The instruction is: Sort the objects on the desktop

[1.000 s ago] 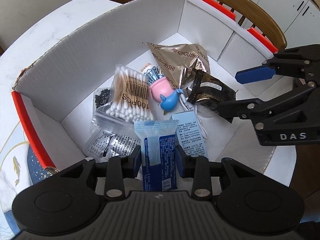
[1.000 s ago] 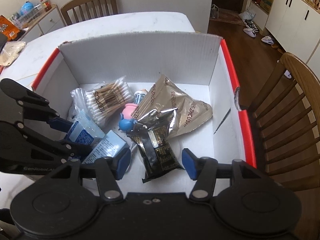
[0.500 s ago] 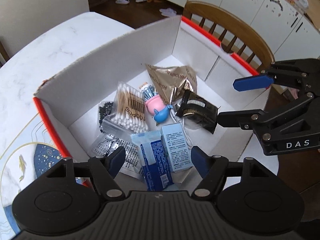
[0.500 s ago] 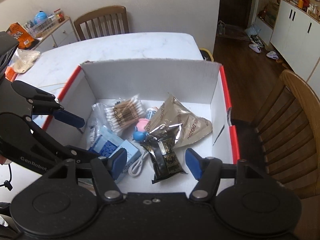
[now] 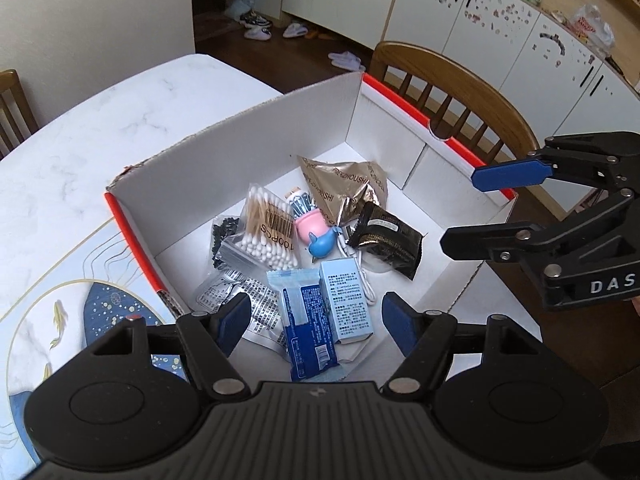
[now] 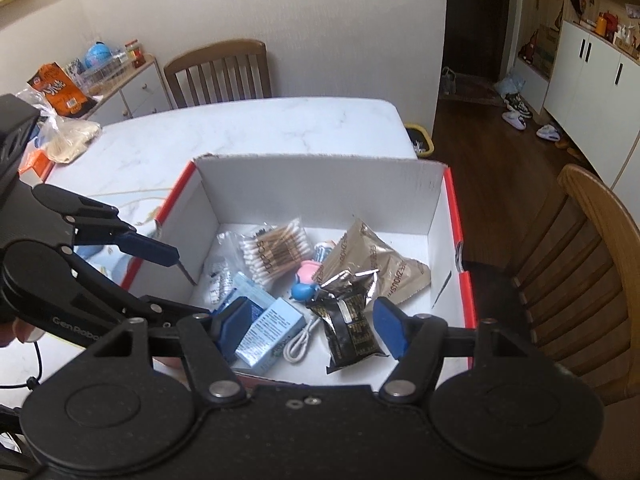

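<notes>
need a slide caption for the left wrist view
Open left hand-held gripper above a white cardboard box holding cotton swabs, snack packets and a blue carton; right hand-held gripper open alongside.

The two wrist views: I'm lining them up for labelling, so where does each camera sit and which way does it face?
Left wrist: sits on the left gripper, looking down and forward into the white box; its own open fingers show, and the right gripper at right.
Right wrist: sits on the right gripper, facing into the box from the chair side; its open fingers show, and the left gripper at left.
Shared: the box, cotton swabs, black packet.
</notes>
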The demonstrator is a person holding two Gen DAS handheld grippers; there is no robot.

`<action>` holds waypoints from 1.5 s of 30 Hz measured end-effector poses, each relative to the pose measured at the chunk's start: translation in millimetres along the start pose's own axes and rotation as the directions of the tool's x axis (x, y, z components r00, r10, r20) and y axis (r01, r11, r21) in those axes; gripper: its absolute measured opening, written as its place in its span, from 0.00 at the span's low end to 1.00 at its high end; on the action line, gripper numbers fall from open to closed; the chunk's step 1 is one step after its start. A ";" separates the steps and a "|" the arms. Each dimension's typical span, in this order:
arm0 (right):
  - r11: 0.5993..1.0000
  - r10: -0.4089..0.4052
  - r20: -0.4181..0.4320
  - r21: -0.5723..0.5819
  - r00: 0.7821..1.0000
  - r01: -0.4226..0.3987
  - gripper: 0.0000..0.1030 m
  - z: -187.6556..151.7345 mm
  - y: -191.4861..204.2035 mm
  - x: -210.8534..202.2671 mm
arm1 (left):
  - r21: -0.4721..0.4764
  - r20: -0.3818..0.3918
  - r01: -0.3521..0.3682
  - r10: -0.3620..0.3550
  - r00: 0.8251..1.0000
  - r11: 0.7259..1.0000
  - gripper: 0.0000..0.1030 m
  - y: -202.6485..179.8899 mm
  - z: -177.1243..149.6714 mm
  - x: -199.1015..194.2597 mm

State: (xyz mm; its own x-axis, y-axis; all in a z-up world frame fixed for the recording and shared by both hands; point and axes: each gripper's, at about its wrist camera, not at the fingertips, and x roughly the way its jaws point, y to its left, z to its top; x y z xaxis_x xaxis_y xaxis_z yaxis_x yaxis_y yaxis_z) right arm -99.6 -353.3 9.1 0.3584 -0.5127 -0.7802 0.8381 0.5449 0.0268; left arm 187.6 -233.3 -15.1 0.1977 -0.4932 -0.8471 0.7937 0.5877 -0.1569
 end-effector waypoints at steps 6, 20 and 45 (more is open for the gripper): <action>1.000 0.006 0.032 0.020 0.999 -0.006 0.70 -4.5 4.0 -10.0 | -0.031 0.035 -0.005 0.007 0.999 0.999 0.78 2.4 -6.0 -13.3; 0.996 -0.074 0.187 0.065 0.979 0.063 0.93 -21.7 17.3 -31.5 | -0.079 0.111 -0.065 0.073 0.991 0.995 0.90 7.4 -20.4 -38.5; 0.994 -0.101 0.239 0.076 0.966 0.085 1.00 -50.2 57.7 -39.7 | -0.082 0.183 -0.138 0.151 0.971 0.987 0.94 4.3 -61.4 -69.9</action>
State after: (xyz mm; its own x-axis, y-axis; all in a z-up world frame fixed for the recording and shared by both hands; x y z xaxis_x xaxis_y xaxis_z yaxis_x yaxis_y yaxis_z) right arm -86.0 -268.3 10.2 0.3601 -0.7087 -0.6067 0.8942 0.4475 0.0080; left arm 141.9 -156.9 12.2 0.4171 -0.5082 -0.7535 0.7089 0.7007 -0.0802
